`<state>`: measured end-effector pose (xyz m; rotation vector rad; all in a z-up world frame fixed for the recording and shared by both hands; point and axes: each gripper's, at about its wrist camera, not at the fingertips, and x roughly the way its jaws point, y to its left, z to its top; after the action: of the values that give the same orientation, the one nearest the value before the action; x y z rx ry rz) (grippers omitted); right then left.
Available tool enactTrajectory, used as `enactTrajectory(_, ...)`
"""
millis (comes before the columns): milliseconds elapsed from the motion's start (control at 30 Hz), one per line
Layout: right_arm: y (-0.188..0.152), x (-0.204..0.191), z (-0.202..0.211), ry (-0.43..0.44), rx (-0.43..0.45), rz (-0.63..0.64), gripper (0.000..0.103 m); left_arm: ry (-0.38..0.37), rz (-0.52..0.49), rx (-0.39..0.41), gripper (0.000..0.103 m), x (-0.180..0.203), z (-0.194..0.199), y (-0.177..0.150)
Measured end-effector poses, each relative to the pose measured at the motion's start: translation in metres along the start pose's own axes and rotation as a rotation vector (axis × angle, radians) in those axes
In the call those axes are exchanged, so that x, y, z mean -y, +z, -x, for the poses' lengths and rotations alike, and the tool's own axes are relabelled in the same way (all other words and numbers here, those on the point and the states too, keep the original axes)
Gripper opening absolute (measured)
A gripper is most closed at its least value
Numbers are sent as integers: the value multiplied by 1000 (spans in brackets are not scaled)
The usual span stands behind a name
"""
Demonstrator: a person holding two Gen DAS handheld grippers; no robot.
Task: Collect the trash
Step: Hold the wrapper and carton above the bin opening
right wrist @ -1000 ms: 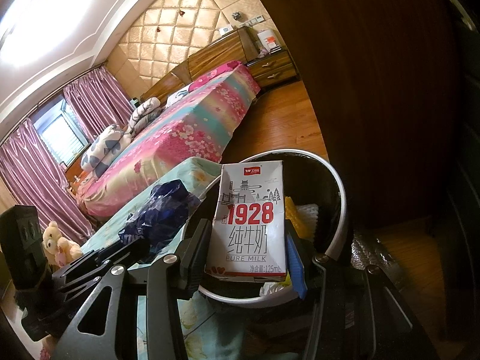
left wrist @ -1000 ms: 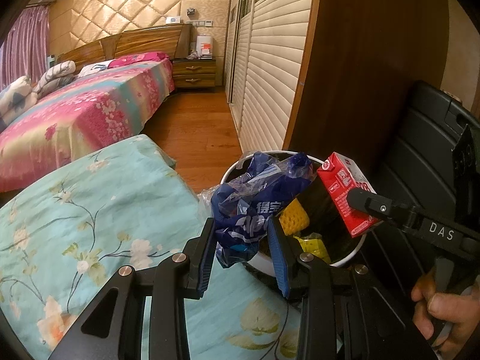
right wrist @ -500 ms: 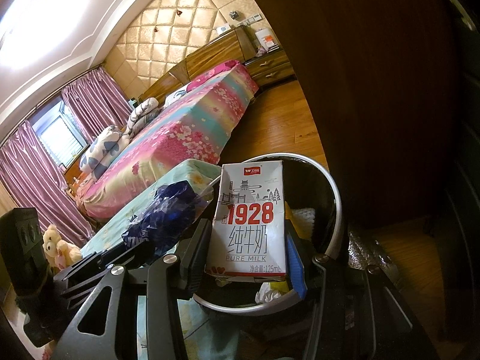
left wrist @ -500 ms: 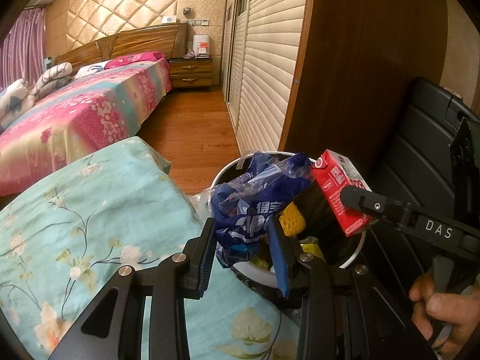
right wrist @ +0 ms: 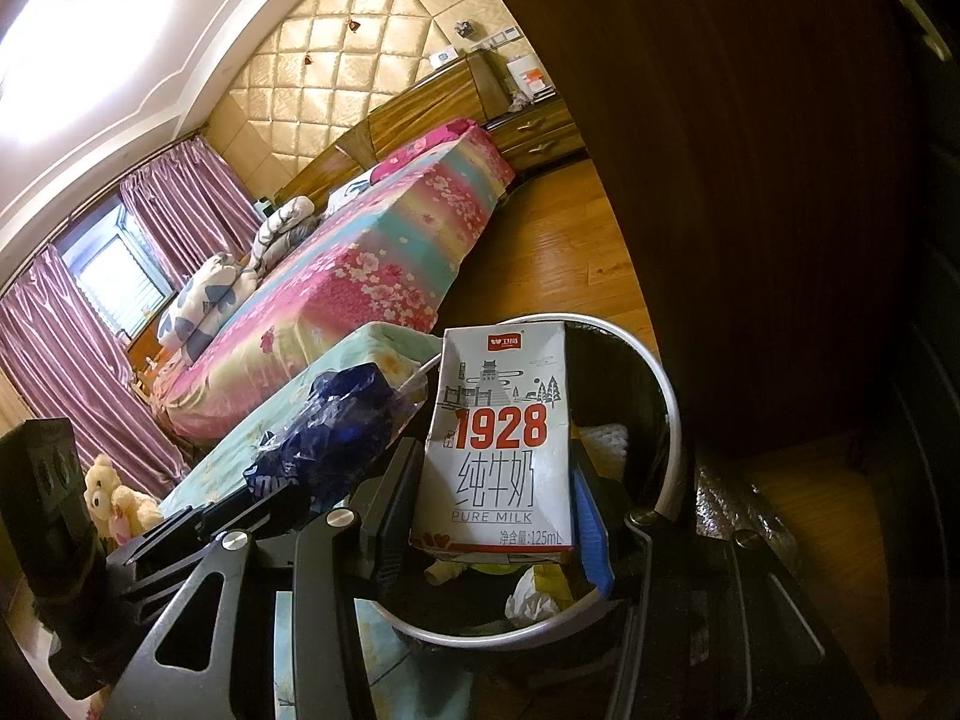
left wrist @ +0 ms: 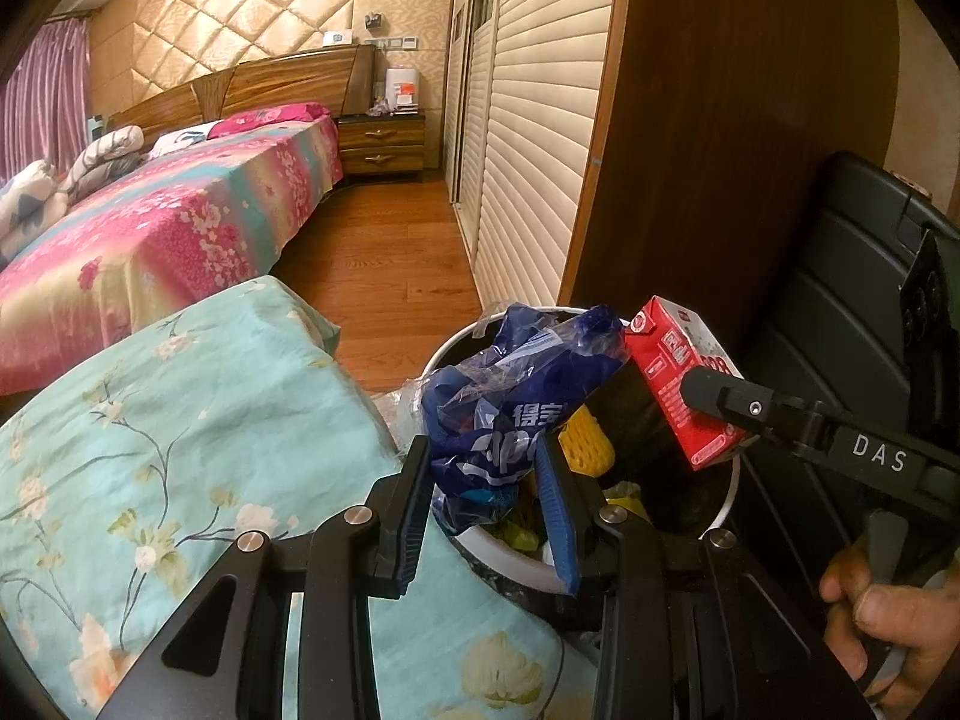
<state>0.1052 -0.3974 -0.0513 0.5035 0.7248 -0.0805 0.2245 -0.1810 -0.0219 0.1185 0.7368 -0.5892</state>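
Milk carton [right wrist: 498,450], white face, "1928 PURE MILK", red side panel: clamped upright between the pads of the right hand-held gripper [right wrist: 489,495], held above the mouth of the trash bin [right wrist: 669,420]. In the left wrist view the same carton [left wrist: 678,384] sits tilted over the bin's far right rim, one black finger [left wrist: 720,396] pressed on its red side.

Crumpled blue plastic bag [left wrist: 516,414], white print: pinched at its lower part by the left hand-held gripper [left wrist: 486,486], jaws nearly together on it. The bag hangs over the near left edge of the bin, top end next to the carton; can't tell if they touch. From the right wrist view the bag [right wrist: 336,438] is left of the carton, just outside the rim.

Bin: round, white rim [left wrist: 729,492], dark inside. Already contains a yellow mesh piece [left wrist: 585,444], yellow-green scraps and white crumpled paper [right wrist: 531,597].

A bare hand [left wrist: 888,618] grips the right tool's handle at lower right.

Bin stands right beside a surface covered in a light-teal floral sheet [left wrist: 150,438]. Beyond: wood floor [left wrist: 384,258], bed with pink floral cover [left wrist: 180,222], nightstand [left wrist: 381,144], louvered wardrobe doors [left wrist: 534,120]. Teddy bear [right wrist: 114,495] by the purple curtains [right wrist: 60,360].
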Motion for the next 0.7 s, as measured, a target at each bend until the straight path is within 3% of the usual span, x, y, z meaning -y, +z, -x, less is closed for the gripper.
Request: enactTrajectory(700, 3, 9, -8, -8, -23, -19, 47, -8, -1, -21, 33, 1, -11, 8)
